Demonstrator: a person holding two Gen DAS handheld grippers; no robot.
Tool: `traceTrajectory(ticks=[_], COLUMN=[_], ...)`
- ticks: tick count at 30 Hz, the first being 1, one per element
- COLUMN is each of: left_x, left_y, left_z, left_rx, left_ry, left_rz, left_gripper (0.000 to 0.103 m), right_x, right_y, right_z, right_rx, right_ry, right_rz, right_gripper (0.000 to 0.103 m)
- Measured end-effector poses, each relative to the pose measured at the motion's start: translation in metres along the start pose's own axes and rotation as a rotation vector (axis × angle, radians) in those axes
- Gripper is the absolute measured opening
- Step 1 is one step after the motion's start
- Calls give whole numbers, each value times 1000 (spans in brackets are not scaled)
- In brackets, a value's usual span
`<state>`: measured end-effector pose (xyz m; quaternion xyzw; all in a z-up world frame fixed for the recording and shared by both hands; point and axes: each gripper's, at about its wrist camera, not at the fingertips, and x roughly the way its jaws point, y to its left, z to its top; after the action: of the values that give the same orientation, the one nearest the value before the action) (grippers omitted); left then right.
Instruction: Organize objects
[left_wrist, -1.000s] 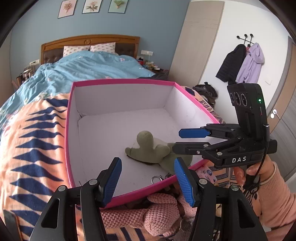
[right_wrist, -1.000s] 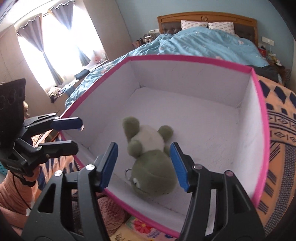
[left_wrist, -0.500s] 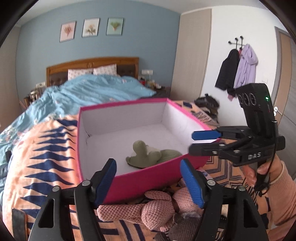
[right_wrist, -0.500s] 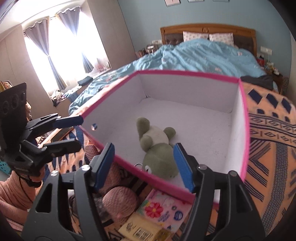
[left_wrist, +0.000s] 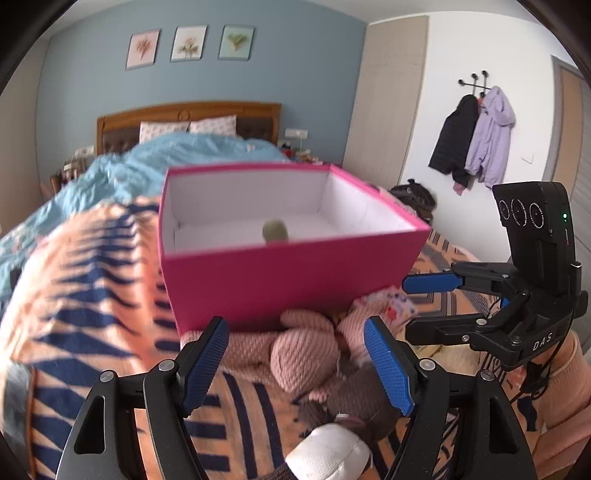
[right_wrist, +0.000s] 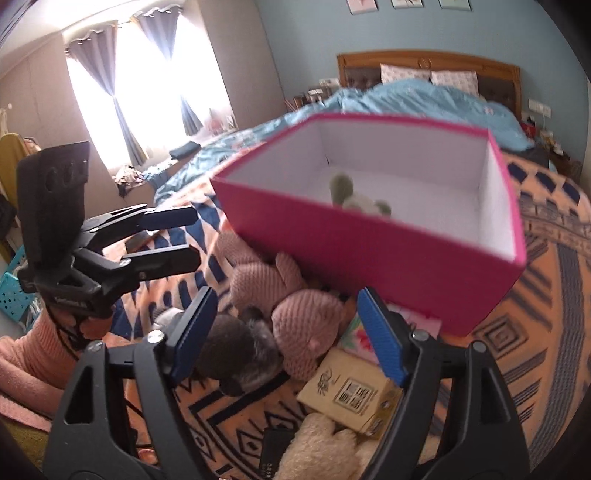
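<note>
A pink box (left_wrist: 288, 284) (right_wrist: 369, 251) stands on the orange patterned blanket, with a green plush (left_wrist: 275, 230) (right_wrist: 351, 192) lying inside it. In front of the box lie a pink knitted plush (left_wrist: 303, 350) (right_wrist: 306, 314) and a dark furry plush (left_wrist: 354, 391) (right_wrist: 236, 350). My left gripper (left_wrist: 295, 356) (right_wrist: 184, 238) hovers over these toys, its jaws opening and gripping nothing. My right gripper (right_wrist: 286, 325) (left_wrist: 413, 304) hangs beside it above the same pile, jaws also opening, nothing pressed between the pads.
A tan carton (right_wrist: 347, 395), a floral packet (right_wrist: 356, 334) and a cream plush (right_wrist: 321, 443) lie near the box's front corner. A blue duvet (left_wrist: 177, 162) covers the bed's far end. Coats (left_wrist: 476, 136) hang on the right wall.
Both grippers have drawn back from over the box and widened. The green plush stays inside the box. The toys in front of the box have come into view.
</note>
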<state>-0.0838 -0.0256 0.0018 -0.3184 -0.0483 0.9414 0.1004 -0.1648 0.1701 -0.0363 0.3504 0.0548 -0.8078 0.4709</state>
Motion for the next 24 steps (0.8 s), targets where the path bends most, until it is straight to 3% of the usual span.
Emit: traceTrajectory(ticks=[7, 15, 17, 24], left_x=[20, 34, 37, 45], left_y=[6, 11, 10, 7], left_z=[-16, -23, -23, -23], left_rx=[-19, -54, -57, -62], left_ry=[73, 123, 133, 168], left_rz=[19, -20, -31, -83], left_gripper=[77, 75, 71, 60], right_x=[29, 38, 40, 35], right_y=[-12, -16, -17, -16], right_z=[-12, -20, -22, -25], right_rx=[78, 98, 99, 87], right_ry=[72, 103, 108, 95], right_rz=[-2, -42, -36, -42], right_gripper=[79, 59, 52, 50])
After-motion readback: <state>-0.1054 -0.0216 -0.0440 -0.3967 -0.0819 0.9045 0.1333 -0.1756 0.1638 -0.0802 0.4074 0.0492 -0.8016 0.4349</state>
